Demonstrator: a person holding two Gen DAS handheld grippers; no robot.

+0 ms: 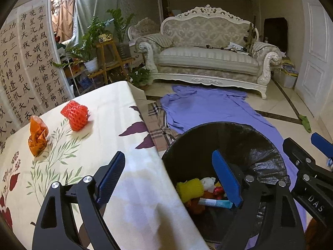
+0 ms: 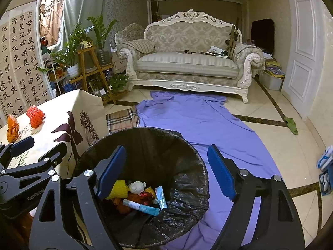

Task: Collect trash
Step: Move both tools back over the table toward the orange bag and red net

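While two pieces of trash lie on the flowered cloth of the bench (image 1: pixel 129 187), an orange crumpled wrapper (image 1: pixel 37 135) is seen at the far left, with a red foam net (image 1: pixel 76 115) just beside it to the right. Over the bench edge, the left gripper (image 1: pixel 168 179) is held with fingers spread and nothing between them. Further right, a black-lined trash bin (image 2: pixel 187 166) stands on the floor, with collected trash at its bottom. Above it, the right gripper (image 2: pixel 166 170) is held with fingers spread, empty.

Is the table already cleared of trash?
No, a red foam net and an orange wrapper lie on the table.
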